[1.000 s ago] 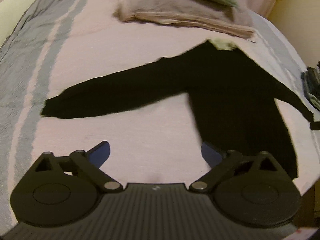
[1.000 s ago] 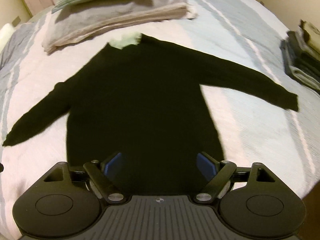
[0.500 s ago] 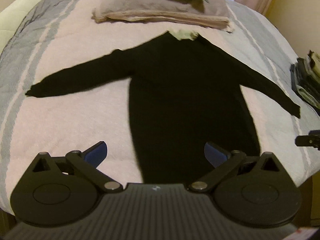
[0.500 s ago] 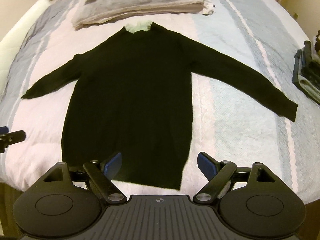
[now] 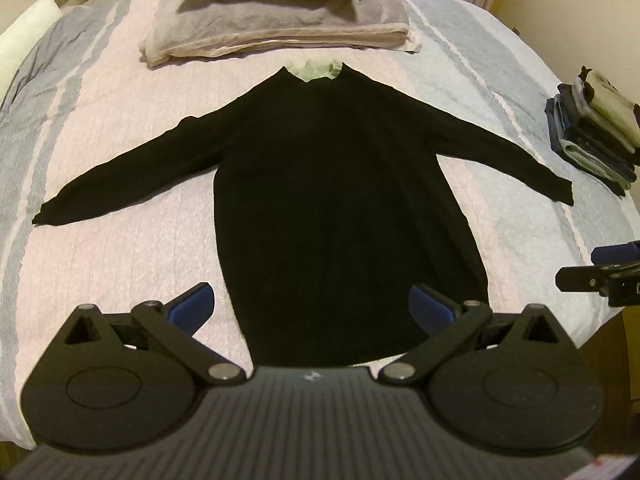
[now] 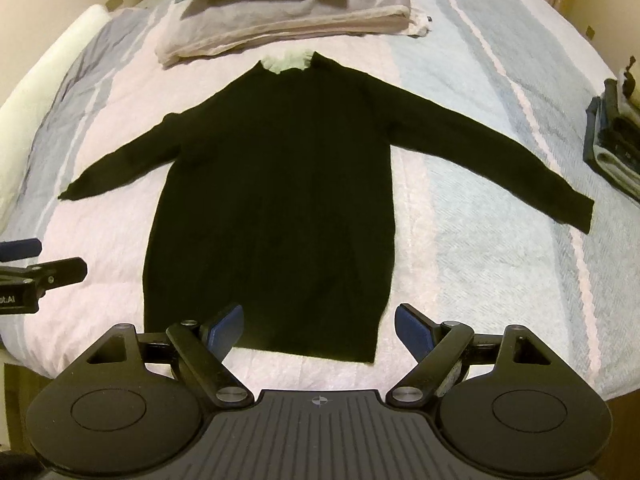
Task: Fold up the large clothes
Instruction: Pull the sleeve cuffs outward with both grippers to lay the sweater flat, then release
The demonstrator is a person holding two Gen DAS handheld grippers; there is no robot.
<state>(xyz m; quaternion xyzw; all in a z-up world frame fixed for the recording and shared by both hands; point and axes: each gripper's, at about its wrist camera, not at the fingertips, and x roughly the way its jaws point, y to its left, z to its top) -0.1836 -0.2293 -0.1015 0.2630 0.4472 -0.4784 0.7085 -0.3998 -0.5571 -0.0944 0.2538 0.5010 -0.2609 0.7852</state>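
The black sweater lies flat and face-up in the middle of the bed, its pale collar toward the head edge just short of the stacked pillows, its hem near the foot edge and both sleeves spread out toward the side edges. Over the last second both views have swung from a skewed, blurred look at the garment to a sharp, square one, with the hem now centred under each camera; the sweater itself appears unmoved. Both claws have drawn back to the foot edge: the left claw hangs released above the hem, its blue pads wide apart and holding nothing, and the right claw is likewise spread and empty just over the hem's right part. Each claw's tip shows at the edge of the other's view. A pile of already folded clothes sits at the bed's right edge. This looks like the end of spreading and lining up, so no fold has begun; a sleeve seems the likely first grasp.
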